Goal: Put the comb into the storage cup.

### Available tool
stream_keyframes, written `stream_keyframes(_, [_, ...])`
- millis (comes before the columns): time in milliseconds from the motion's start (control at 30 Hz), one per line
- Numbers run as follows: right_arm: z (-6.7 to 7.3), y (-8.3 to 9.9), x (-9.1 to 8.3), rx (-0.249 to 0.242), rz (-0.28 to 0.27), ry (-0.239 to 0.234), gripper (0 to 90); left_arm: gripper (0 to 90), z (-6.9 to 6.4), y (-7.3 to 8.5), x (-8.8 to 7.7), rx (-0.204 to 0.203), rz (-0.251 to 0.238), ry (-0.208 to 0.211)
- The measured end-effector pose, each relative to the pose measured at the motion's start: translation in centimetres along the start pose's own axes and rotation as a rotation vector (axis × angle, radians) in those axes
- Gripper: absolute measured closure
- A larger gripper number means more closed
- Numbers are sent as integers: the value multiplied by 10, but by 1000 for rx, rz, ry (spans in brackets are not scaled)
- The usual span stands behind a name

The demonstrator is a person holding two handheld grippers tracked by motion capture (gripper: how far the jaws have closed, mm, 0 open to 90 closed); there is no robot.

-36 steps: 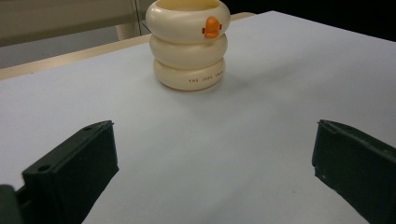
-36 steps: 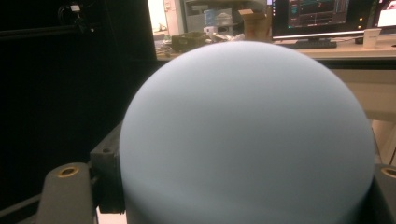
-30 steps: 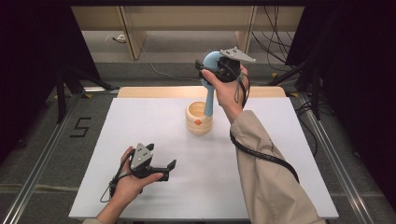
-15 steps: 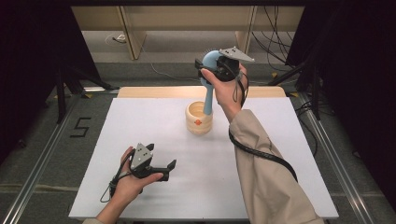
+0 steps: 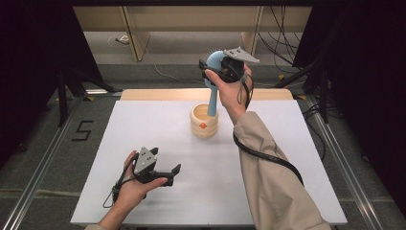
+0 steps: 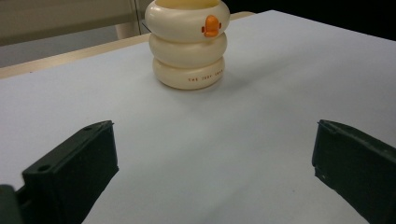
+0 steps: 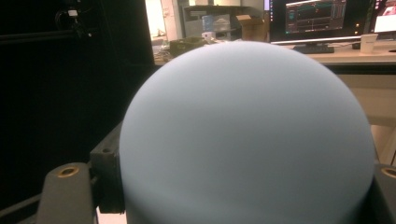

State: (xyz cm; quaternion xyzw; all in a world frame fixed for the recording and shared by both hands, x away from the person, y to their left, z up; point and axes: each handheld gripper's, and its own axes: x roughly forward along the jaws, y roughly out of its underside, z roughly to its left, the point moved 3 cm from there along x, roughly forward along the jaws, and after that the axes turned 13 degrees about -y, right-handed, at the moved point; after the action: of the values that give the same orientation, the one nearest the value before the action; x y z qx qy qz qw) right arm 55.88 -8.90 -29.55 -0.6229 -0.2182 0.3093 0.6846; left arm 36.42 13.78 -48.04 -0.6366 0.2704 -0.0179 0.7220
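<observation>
A cream ring-stacked cup (image 5: 204, 125) with an orange duck beak stands mid-table; in the left gripper view the cup (image 6: 189, 51) is ahead of the jaws. My right gripper (image 5: 214, 67) is raised above it, shut on the round head of a pale blue brush (image 5: 212, 98), whose handle reaches down into the cup's mouth. In the right gripper view the blue head (image 7: 247, 135) bulges between the jaws. My left gripper (image 5: 173, 170) rests on the white table (image 5: 143, 124) near the front left, open, with nothing between its jaws (image 6: 215, 163).
The white tabletop has a wooden strip (image 5: 153, 94) along its far edge. Metal rails (image 5: 43, 158) run along the floor at both sides, and shelving (image 5: 134, 33) stands behind. A cable (image 5: 268, 158) trails down the right sleeve.
</observation>
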Motion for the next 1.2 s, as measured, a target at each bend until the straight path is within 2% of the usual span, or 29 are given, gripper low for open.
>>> stream_keyframes(800, [5,4,14,-15,4,-10,245,0,1,0,0,-7,-2,-2])
stream_keyframes(1200, [3,6,16,-25,-5,-5,245,0,1,0,0,-3,-2,-2])
